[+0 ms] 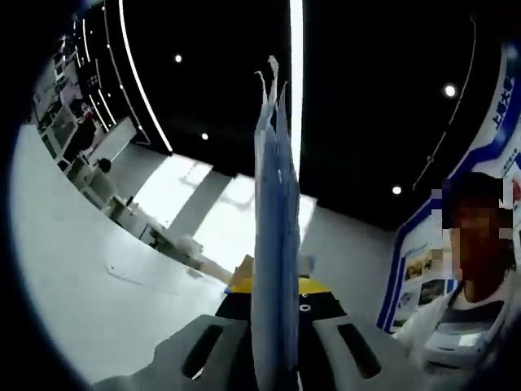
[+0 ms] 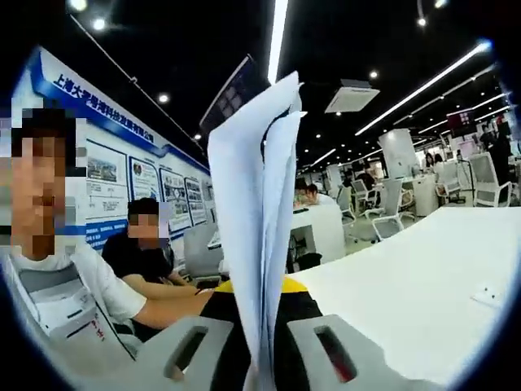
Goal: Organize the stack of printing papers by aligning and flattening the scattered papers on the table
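Holding a sheaf of printing papers (image 1: 275, 244) on edge, my left gripper (image 1: 275, 358) has its two grey jaws pressed against the sheets from either side, closed on them. In the left gripper view the papers rise from between the jaws as a narrow pale-blue band, their top corners slightly splayed and uneven. My right gripper (image 2: 262, 358) grips the same kind of sheaf (image 2: 259, 220) in the right gripper view: its jaws are clamped on the lower edge, and the white sheets stand upright, fanning apart a little at the top, where one corner curls over.

Beyond the papers, a white table (image 2: 407, 301) stretches away to the right in the right gripper view, with a small white item (image 2: 486, 295) lying on it near the far right; I cannot tell what it is. The same white tabletop (image 1: 73, 277) spreads to the left in the left gripper view.

A blue-and-white wall display (image 2: 122, 155) carries large Chinese characters along its top band and rows of posters below; the writing is too small and blurred for me to read. A second stretch of it (image 1: 505, 114) shows in the left gripper view. Two seated people, one in a white shirt (image 2: 73, 301) and one in a black shirt (image 2: 146, 261), are beside the table. White office chairs (image 2: 480, 179) stand in the distance under long ceiling light strips (image 2: 277, 32).
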A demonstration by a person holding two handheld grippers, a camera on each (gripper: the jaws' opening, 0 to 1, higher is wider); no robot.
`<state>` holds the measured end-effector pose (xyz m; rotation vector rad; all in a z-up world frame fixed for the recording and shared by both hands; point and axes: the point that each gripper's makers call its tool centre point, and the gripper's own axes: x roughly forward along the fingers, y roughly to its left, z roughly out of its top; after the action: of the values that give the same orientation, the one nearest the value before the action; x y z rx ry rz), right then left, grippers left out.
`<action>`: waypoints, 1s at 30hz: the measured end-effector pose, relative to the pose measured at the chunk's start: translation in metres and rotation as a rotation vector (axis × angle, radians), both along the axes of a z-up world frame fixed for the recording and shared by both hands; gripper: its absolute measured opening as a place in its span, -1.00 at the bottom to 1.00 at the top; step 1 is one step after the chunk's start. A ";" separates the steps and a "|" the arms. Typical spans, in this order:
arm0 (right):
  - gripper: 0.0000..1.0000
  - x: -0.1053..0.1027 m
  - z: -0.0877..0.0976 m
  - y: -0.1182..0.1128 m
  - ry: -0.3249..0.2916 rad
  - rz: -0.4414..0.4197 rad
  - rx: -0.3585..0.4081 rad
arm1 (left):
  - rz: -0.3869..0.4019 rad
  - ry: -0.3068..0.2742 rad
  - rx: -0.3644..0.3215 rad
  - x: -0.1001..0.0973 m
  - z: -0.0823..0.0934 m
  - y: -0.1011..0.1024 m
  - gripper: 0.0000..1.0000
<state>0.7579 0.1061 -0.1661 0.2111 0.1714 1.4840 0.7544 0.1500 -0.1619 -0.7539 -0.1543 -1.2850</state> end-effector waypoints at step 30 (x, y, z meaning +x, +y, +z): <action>-1.00 0.025 0.070 -0.051 -0.287 -0.387 -0.005 | 0.474 -0.245 0.373 0.020 0.069 -0.028 -0.88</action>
<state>0.7828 0.0552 -0.0963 0.0216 -0.0944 1.1128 0.7746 0.1215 -0.0924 -0.2160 -0.2653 -0.9095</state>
